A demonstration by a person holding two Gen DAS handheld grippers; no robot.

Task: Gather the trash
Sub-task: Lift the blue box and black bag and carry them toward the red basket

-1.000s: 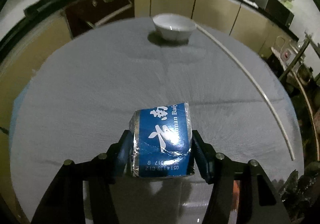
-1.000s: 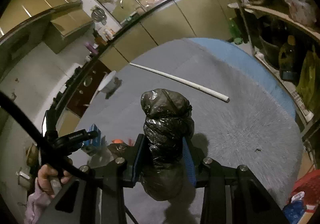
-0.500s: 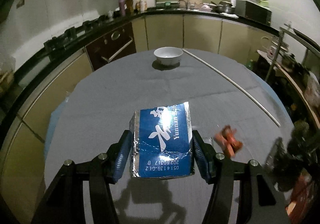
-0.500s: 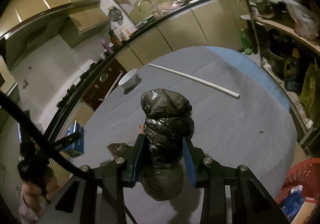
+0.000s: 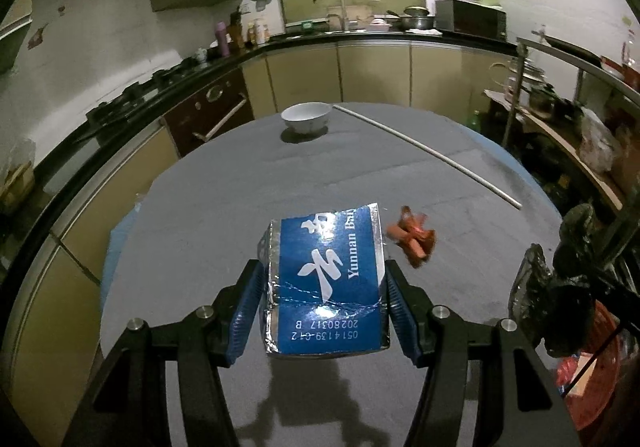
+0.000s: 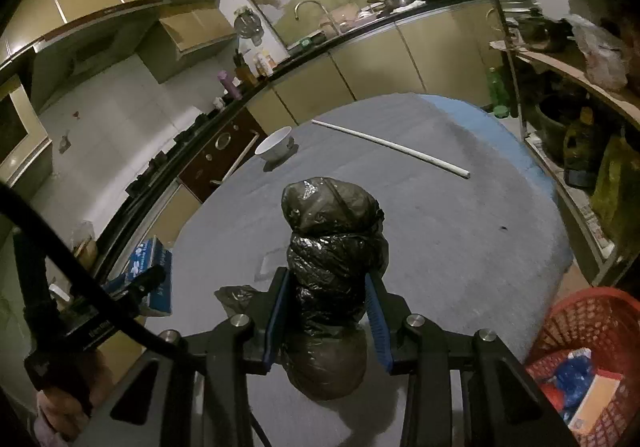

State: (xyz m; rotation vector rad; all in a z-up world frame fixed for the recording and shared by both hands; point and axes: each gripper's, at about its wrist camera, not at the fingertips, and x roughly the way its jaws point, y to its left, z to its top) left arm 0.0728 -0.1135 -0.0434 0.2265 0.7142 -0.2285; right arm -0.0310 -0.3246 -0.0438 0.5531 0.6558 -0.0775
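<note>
Left wrist view: your left claw [image 5: 322, 311] grips a blue-and-silver foil carton with white lettering [image 5: 326, 283], blue pads pressed flat against both its sides, carried clear above the grey cloth-covered round counter [image 5: 224, 207]. A crumpled orange-red wrapper [image 5: 412, 237] lies on the counter just beyond the carton's right corner. Farther off stand a white ceramic bowl [image 5: 306, 117] and a long white rod [image 5: 424, 153], well apart from the carton. At the right edge, the black bag in your other claw shows above something red.

Right wrist view: your right claw [image 6: 326, 317] is clamped on a twisted, crumpled black plastic bag [image 6: 334, 259], pads squeezing its middle while both ends bulge out above and below. A red plastic mesh basket [image 6: 580, 327], already holding blue and cardboard scraps, sits low at the right, beside the counter's edge. The left claw and its carton [image 6: 150, 271] hang at the left.

The step in hand looks like the carry to the basket. Keep both grips firm, bring each load squarely over the basket's mouth before letting go, and release the right one first, since it is nearer. The orange-red wrapper is yet to be collected.
</note>
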